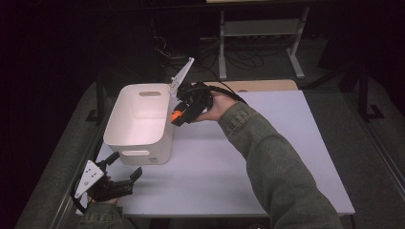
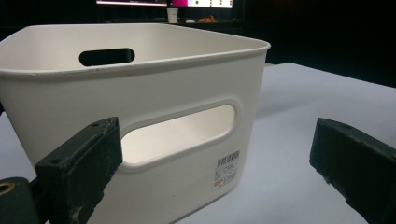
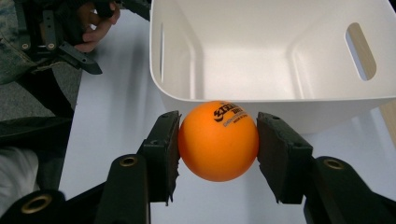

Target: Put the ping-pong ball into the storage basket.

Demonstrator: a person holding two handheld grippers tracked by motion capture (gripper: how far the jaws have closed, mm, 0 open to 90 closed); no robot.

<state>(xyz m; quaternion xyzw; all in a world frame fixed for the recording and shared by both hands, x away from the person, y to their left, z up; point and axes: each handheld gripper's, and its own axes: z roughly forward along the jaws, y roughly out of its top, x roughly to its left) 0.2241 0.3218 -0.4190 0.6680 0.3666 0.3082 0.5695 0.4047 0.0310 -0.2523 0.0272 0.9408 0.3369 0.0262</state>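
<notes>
Dim room, black surroundings in every frame's upper part; the pale lavender table top (image 1: 267,143) is softly lit, mildly grainy, shadows faint.

High view looks forward and down over the table (image 1: 267,157). Left gripper view faces the white bin (image 2: 154,93) side-on, close ahead of its jaws. Right gripper view looks down into that bin beyond its jaws.

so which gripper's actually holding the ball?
The right gripper: its jaws clamp the orange ball beside the white bin. The left gripper rests open, holding nothing.
</notes>
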